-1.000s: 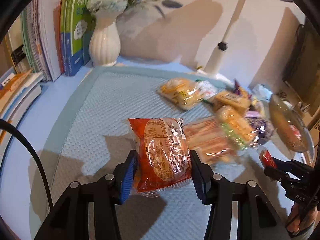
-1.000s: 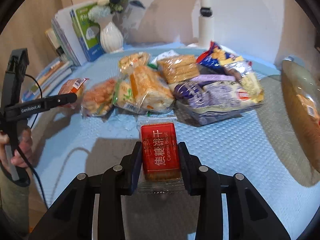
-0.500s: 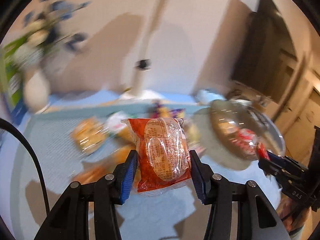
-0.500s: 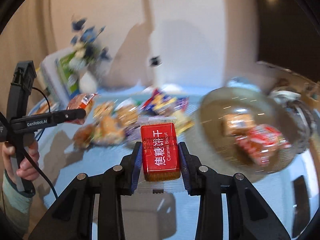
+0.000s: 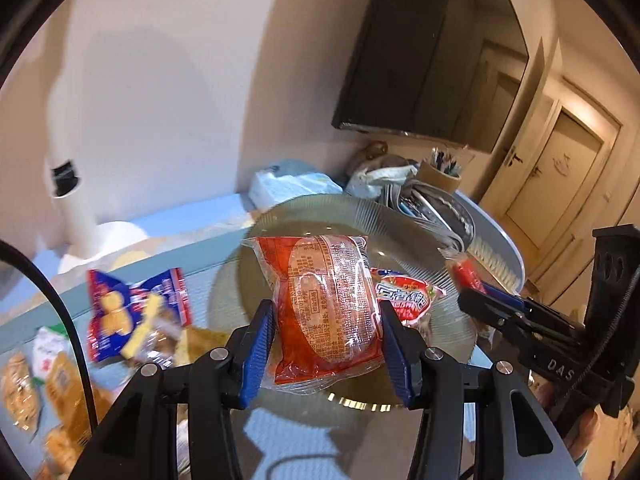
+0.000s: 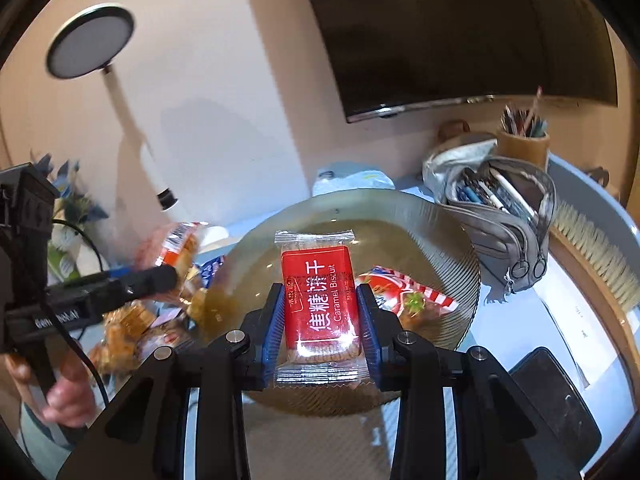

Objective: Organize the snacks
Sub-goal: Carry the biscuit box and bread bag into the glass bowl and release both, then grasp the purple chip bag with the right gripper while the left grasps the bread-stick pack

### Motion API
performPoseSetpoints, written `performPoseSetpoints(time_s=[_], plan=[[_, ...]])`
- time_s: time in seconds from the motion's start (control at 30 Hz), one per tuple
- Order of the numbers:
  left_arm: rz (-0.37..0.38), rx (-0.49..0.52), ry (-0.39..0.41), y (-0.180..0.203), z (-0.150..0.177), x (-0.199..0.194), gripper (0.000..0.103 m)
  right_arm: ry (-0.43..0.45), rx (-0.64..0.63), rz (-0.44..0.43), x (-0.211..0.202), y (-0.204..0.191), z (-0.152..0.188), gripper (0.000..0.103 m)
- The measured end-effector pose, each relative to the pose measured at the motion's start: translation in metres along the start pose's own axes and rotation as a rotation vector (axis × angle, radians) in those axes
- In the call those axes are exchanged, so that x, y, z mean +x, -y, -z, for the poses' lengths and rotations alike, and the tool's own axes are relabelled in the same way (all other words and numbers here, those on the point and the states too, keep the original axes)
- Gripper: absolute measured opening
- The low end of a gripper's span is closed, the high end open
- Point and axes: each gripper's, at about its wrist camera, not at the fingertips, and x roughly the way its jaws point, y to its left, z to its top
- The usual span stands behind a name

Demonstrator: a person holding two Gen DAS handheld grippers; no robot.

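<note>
Rear wall (image 6: 224, 80) plain, off-white, with soft shadows cast on it. A dark flat screen (image 6: 460, 28) is mounted on the wall, upper right; ceiling spotlights reflect in its glass. A floor lamp (image 6: 90, 42) with round head and white stem stands against the wall at left. Wooden panelled door (image 5: 556, 176) with metal handle at far right, in warm light. Counter (image 6: 592, 208) surface pale blue, covered at left by a textured blue-grey mat (image 5: 40, 316).

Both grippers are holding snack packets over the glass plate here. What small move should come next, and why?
Probably lower the right gripper and release its caramel biscuit packet onto the glass plate: it hangs above bare plate beside the red-and-white packet, while the left gripper grips the orange packet.
</note>
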Motion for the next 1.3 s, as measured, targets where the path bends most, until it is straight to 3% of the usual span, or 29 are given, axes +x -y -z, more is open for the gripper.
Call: performPoseSetpoints(time_s=[0.17, 0.2, 0.23, 0.27, 0.43, 0.57, 0.73, 0.8, 1.03, 1.3], plan=[[0.009, -0.003, 0.008, 0.004, -0.009, 0.022, 0.053, 0.0, -0.014, 0.002, 0.008, -0.002, -0.006, 0.036], [0.0, -0.004, 0.012, 0.002, -0.01, 0.024, 0.057, -0.005, -0.014, 0.003, 0.01, -0.001, -0.006, 0.042], [-0.02, -0.006, 0.017, 0.002, -0.011, 0.025, 0.069, -0.012, -0.013, -0.001, 0.011, 0.0, -0.006, 0.055], [-0.024, -0.004, 0.022, 0.001, -0.011, 0.023, 0.074, -0.011, -0.011, -0.01, 0.01, 0.001, -0.005, 0.06], [-0.136, -0.001, 0.085, -0.013, 0.007, -0.012, 0.074, -0.008, -0.004, -0.029, 0.003, 0.001, 0.002, 0.06], [-0.333, -0.027, 0.143, -0.028, 0.041, -0.061, 0.074, -0.007, -0.024, -0.074, -0.007, -0.018, 0.01, 0.06], [-0.49, -0.097, 0.151, -0.054, 0.091, -0.109, 0.073, -0.027, -0.085, -0.134, -0.013, -0.057, 0.027, 0.06], [-0.523, -0.14, 0.142, -0.069, 0.111, -0.126, 0.067, -0.045, -0.135, -0.152, -0.012, -0.077, 0.036, 0.06], [-0.628, -0.242, 0.121, -0.111, 0.163, -0.162, 0.066, -0.124, -0.215, -0.272, 0.002, -0.139, 0.067, 0.06], [-0.657, -0.297, 0.12, -0.14, 0.193, -0.175, 0.066, -0.204, -0.283, -0.36, 0.037, -0.191, 0.109, 0.06]])
